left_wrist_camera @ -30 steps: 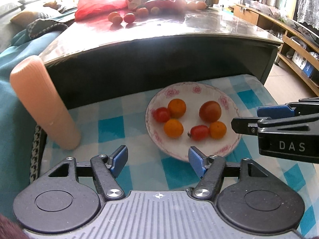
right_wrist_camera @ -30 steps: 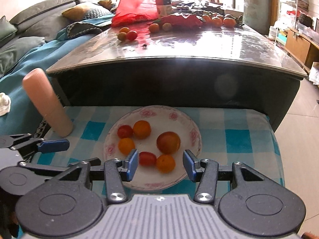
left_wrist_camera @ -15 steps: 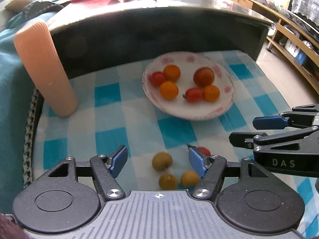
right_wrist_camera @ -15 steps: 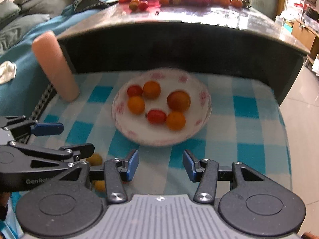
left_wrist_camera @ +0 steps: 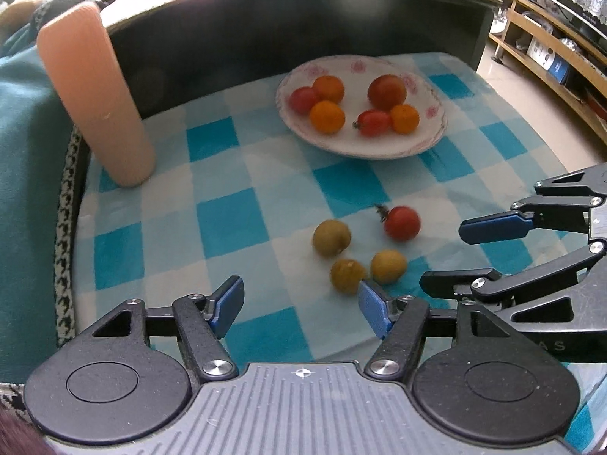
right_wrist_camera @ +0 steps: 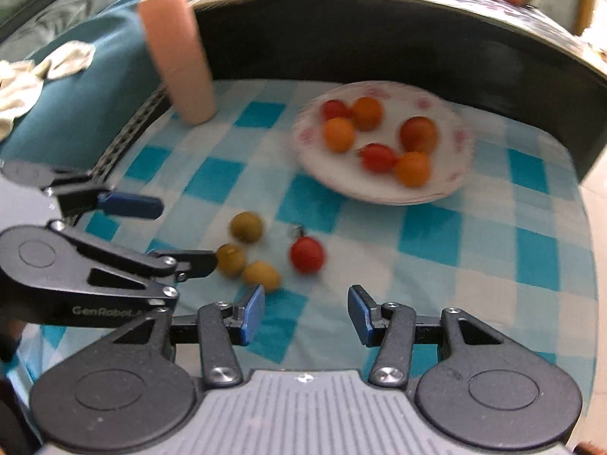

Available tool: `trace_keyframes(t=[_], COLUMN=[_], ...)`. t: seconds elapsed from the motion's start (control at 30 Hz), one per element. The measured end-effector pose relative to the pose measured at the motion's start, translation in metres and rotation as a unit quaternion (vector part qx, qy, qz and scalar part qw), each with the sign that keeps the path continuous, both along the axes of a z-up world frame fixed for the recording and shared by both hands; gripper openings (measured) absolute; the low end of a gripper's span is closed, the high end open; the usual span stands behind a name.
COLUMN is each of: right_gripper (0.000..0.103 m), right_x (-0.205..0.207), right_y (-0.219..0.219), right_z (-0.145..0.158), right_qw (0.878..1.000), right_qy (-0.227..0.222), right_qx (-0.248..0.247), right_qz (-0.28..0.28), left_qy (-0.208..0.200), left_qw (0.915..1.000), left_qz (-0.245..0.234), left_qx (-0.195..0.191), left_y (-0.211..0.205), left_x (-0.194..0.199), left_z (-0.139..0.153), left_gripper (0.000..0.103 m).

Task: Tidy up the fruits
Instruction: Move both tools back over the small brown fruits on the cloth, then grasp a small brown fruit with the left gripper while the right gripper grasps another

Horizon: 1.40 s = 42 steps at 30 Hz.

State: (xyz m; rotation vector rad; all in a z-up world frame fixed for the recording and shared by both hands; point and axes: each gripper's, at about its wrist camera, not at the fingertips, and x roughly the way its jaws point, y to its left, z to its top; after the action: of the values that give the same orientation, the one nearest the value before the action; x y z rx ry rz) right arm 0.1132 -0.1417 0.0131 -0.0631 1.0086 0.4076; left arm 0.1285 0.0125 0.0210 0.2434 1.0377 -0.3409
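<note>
Left jaws: left gripper (left_wrist_camera: 299,309) stands open and empty, tilted down at the checked cloth (left_wrist_camera: 235,223).
Right jaws: right gripper (right_wrist_camera: 305,313) likewise parted, nothing between them.
Loose fruit: three yellowish fruits (left_wrist_camera: 331,237) and a red tomato (left_wrist_camera: 402,222) lie on the cloth just ahead of both jaws; one yellow fruit sits beside the left gripper's right pad.
Plate (left_wrist_camera: 425,144): farther off, holding six fruits, likely the sorted ones.
Pink cylinder (left_wrist_camera: 96,94): upright at the left, well apart.

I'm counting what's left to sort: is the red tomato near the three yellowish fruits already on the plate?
No, the red tomato lies on the checked cloth short of the plate.
</note>
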Motion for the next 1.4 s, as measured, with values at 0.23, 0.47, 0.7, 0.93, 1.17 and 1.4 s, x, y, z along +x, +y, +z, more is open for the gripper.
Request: trace_keyframes(t=[0.23, 0.47, 0.7, 0.93, 1.17, 1.4], right_gripper=[0.060, 0.053, 0.043, 0.039, 0.039, 0.039], right_x=[0.006, 0.015, 0.020, 0.022, 0.017, 0.013], right_y=[0.016, 0.024, 0.036, 0.031, 0.011, -0.010], right_z=[-0.009, -0.019, -0.030, -0.033, -0.025, -0.026], right_qw=[0.999, 0.998, 0.997, 0.998, 0.998, 0.999], right_qy=[-0.005, -0.005, -0.002, 0.004, 0.015, 0.025], right_qx=[0.005, 0.006, -0.005, -0.006, -0.013, -0.014], right_qz=[0.042, 0.058, 0.073, 0.069, 0.052, 0.035], left_qy=[0.008, 0.009, 0.014, 0.017, 0.019, 0.029], left_qw=[0.9999, 0.9999, 0.9998, 0.9997, 0.9991, 0.9984], left_qz=[0.003, 0.005, -0.007, -0.016, -0.035, -0.044], left_qx=[0.012, 0.012, 0.013, 0.007, -0.015, -0.021], left_y=[0.013, 0.026, 0.022, 0.008, -0.011, -0.030], left_x=[0.003, 0.002, 0.002, 0.003, 0.009, 0.014], left_z=[-0.007, -0.006, -0.010, -0.016, -0.019, -0.031], left_gripper=[0.072, 0.074, 0.074, 0.073, 0.067, 0.049])
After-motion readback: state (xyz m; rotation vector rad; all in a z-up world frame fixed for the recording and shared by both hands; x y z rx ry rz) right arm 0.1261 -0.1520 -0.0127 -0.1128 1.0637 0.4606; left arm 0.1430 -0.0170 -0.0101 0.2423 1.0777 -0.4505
